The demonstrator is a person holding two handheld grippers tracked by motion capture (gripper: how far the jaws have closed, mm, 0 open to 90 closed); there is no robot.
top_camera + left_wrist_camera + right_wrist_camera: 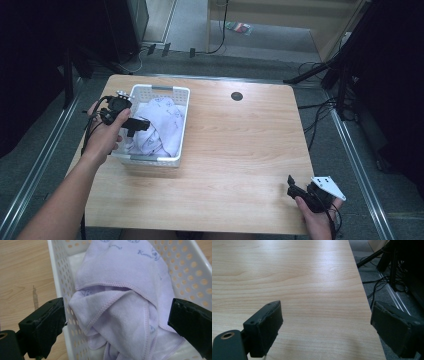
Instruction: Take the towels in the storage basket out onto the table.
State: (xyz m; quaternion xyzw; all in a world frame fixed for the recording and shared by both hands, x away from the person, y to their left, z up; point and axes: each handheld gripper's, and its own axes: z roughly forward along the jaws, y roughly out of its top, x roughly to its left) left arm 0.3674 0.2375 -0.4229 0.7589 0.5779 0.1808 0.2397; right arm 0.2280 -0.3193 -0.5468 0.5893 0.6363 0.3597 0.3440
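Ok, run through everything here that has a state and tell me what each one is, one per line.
Left gripper: open, fingers spread above the towel, holding nothing.
Right gripper: open, empty, over bare table near its right edge.
Lilac towel: crumpled and folded over itself, lying in the basket.
White basket: upright on the table, holding the towel.
Table: bare wood apart from the basket.

Wooden table (235,150) has a round black grommet hole (237,96) near its far edge, right of centre. Beyond the table's far edge, black cables (220,47) run over grey floor, with a small multicoloured item (239,27) farther back. Dark stand legs (320,70) sit off the table's far right corner.
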